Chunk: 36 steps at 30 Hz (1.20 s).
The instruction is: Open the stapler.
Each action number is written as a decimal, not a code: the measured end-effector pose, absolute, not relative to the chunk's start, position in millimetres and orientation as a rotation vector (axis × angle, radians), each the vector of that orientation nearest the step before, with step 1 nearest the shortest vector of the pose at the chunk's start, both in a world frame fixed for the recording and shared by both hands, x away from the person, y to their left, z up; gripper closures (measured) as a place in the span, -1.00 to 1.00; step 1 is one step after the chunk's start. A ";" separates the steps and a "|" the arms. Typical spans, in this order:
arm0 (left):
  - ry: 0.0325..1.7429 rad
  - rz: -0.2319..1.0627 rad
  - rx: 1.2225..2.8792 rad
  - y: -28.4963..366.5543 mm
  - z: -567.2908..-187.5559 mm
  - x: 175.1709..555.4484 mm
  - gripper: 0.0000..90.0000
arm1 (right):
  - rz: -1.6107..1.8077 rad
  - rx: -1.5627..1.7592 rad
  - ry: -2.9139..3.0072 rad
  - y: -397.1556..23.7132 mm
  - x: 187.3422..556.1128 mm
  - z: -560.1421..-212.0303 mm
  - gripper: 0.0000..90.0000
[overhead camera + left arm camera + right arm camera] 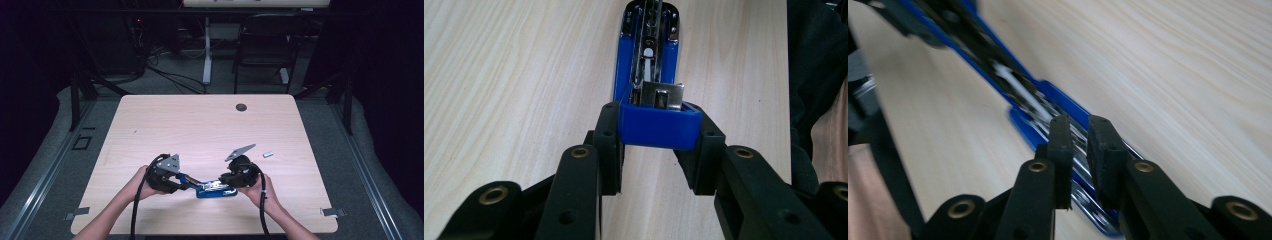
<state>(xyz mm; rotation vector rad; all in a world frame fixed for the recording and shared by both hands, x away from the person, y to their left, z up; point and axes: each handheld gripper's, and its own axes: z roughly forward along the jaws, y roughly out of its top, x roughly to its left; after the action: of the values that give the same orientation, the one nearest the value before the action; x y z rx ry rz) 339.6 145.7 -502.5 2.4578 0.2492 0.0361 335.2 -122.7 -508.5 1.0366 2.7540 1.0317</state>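
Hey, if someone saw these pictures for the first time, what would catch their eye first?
A bright blue stapler, opened out, lies near the table's front edge between two hand-held grippers. The left gripper clamps its blue end between its jaws; the right gripper has its jaws nearly closed over the metal channel. A small silver piece lies apart to the right.

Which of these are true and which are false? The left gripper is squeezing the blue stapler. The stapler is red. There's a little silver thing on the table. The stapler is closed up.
1. The left gripper clamps the blue stapler: true.
2. The stapler is red: false, it is blue with shiny metal inside.
3. A small silver piece lies on the table: true.
4. The stapler is closed: false, it lies opened out, its metal channel showing.
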 end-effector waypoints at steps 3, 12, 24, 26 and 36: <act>0.252 0.034 2.459 145.8 -502.3 339.7 0.46 | 1.069 0.967 2.798 -101.1 335.9 -509.5 0.89; 0.245 0.037 2.453 145.0 -502.4 340.6 0.46 | 1.122 0.890 2.860 -72.0 344.4 -516.6 0.95; 0.251 0.029 2.447 143.2 -501.4 342.5 0.45 | 1.090 0.866 2.875 -66.2 343.9 -519.5 0.95; 0.248 0.028 2.448 142.7 -500.9 342.9 0.44 | 1.079 0.861 2.878 -66.4 344.0 -519.2 0.95; 0.249 0.023 2.455 142.5 -500.8 343.6 0.44 | 1.048 0.829 2.878 -64.3 344.5 -519.7 0.97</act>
<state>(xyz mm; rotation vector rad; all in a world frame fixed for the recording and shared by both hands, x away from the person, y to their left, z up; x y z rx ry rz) 343.6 142.5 -500.8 2.4546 0.2489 0.0232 344.5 -64.3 -519.7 0.8286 2.8781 1.0476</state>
